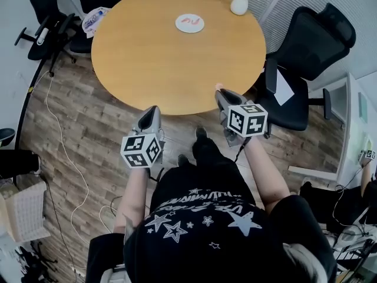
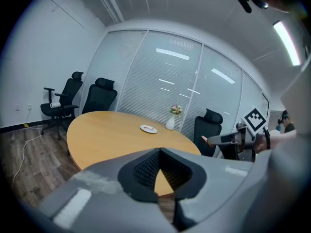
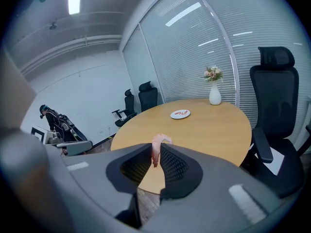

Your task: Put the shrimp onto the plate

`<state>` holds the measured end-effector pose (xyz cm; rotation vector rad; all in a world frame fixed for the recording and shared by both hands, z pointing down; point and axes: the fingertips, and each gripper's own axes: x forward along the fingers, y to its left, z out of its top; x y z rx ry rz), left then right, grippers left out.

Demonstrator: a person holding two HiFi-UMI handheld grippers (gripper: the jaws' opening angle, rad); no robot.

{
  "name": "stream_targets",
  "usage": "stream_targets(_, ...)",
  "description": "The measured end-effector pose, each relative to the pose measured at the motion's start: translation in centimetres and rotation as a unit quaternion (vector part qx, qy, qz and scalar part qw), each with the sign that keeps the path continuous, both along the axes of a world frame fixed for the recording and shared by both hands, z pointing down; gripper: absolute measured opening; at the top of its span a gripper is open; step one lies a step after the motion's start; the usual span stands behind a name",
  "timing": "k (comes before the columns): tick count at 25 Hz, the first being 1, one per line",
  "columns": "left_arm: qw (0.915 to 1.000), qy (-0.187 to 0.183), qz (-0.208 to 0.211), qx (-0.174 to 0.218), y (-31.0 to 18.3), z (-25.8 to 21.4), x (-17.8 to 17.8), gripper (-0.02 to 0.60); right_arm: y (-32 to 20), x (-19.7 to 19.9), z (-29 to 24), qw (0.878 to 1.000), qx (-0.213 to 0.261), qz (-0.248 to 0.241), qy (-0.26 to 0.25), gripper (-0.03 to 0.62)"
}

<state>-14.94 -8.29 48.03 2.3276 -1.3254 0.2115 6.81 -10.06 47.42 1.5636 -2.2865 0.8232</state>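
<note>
Right hand-held gripper [image 3: 154,150] clamps a shrimp [image 3: 158,141], lower part hidden between its jaws; left hand-held gripper [image 2: 159,151] closed, empty

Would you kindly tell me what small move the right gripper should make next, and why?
Probably carry the right gripper forward over the table toward the plate. Its jaws are shut on a shrimp, and the plate lies far across the table, near the vase.

1 table [image 1: 165,58], 1 plate [image 1: 189,23], 1 vase [image 1: 239,5], 3 chairs [image 1: 312,46], 1 gripped shrimp [image 3: 155,148]
</note>
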Motion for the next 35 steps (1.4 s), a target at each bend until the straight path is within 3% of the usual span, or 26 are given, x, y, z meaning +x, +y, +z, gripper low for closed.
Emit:
stream_targets(14,0.9995,-0.028,-0.014,0.008,-3.4,-0.5,-1.1,0.002,-6.0,-1.8,0.5,0.999,0.003,-0.028,-0.021,0.055)
stream_targets(35,0.9992,-0.026,-0.03,0.007,-18.3,-1.4,1.5,0.002,-22.7,0.2,0.6,0.999,-0.003,-0.043,-0.023,0.055)
